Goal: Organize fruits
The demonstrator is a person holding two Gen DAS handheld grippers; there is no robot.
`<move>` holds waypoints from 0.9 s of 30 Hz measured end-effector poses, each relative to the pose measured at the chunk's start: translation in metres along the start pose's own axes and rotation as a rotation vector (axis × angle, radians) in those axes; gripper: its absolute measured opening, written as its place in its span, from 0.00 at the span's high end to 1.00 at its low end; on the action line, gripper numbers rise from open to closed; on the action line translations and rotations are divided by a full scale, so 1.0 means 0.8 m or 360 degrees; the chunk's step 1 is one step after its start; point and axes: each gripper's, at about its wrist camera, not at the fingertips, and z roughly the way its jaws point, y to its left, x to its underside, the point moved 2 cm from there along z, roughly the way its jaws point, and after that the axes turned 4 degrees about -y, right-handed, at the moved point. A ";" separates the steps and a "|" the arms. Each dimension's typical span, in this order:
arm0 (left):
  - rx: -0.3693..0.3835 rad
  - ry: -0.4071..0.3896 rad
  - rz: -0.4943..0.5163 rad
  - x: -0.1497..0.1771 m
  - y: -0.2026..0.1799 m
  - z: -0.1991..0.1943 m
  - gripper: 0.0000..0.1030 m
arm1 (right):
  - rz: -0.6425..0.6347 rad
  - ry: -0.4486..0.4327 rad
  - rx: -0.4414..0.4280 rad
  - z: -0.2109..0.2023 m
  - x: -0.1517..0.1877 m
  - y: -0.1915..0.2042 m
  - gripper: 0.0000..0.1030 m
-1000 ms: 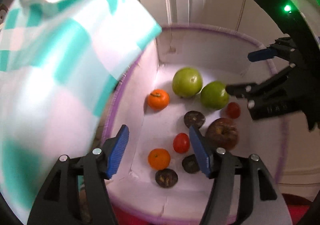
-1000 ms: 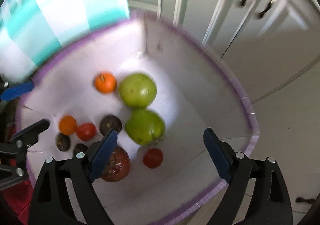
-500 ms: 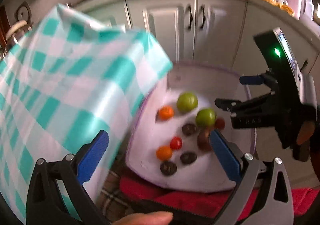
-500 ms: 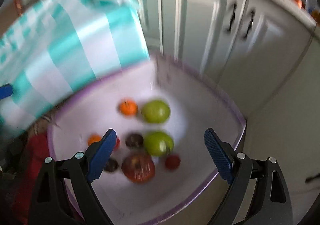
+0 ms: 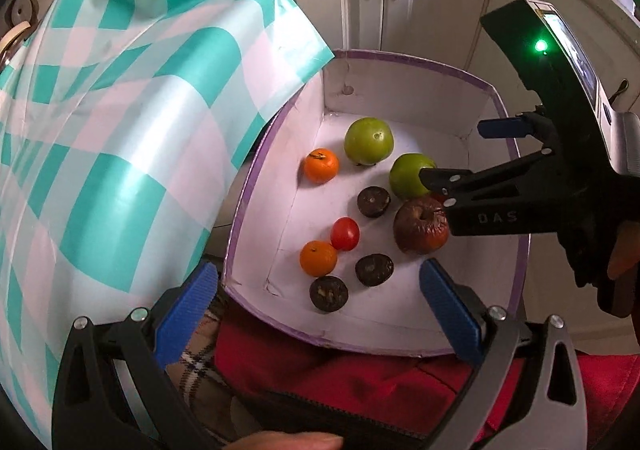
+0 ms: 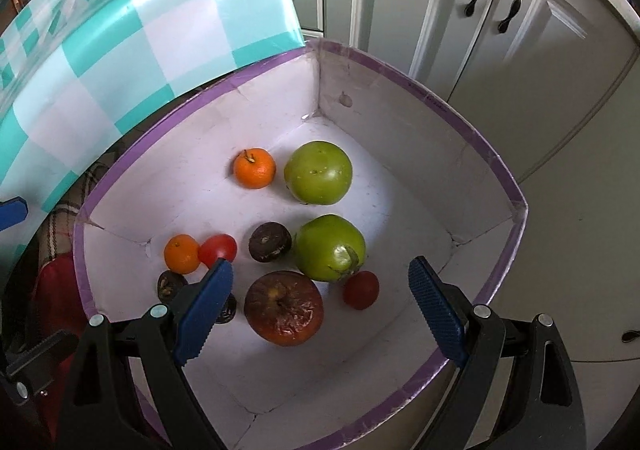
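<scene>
A white box with a purple rim (image 5: 520, 270) (image 6: 492, 158) holds the fruit. In it lie two green tomatoes (image 6: 319, 172) (image 6: 330, 247), two oranges (image 6: 255, 167) (image 6: 181, 253), two small red tomatoes (image 6: 217, 249) (image 6: 361, 289), a wrinkled brown apple (image 6: 283, 307) (image 5: 420, 225) and three dark round fruits (image 5: 374, 201) (image 5: 374, 269) (image 5: 329, 293). My left gripper (image 5: 316, 310) is open and empty above the box's near edge. My right gripper (image 6: 320, 302) is open and empty, hovering over the apple; it also shows in the left wrist view (image 5: 472, 154).
A table with a teal and white checked cloth (image 5: 100, 170) (image 6: 120, 50) overhangs the box's left side. White cabinet doors (image 6: 500, 30) stand behind. The box sits on a red item (image 5: 360, 382) beside plaid fabric (image 5: 196, 350).
Both grippers pulled back from the box, then came closer again. The views have steadied. The fruit has not moved.
</scene>
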 end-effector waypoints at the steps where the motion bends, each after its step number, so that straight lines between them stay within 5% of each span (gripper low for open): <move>1: -0.0001 0.0000 0.0002 0.000 0.000 0.000 0.02 | 0.0001 0.0001 -0.0002 0.002 0.000 0.001 0.16; 27: 0.0008 0.0027 -0.0025 0.006 0.005 0.002 0.02 | -0.0019 0.0041 -0.0029 0.011 0.006 0.010 0.16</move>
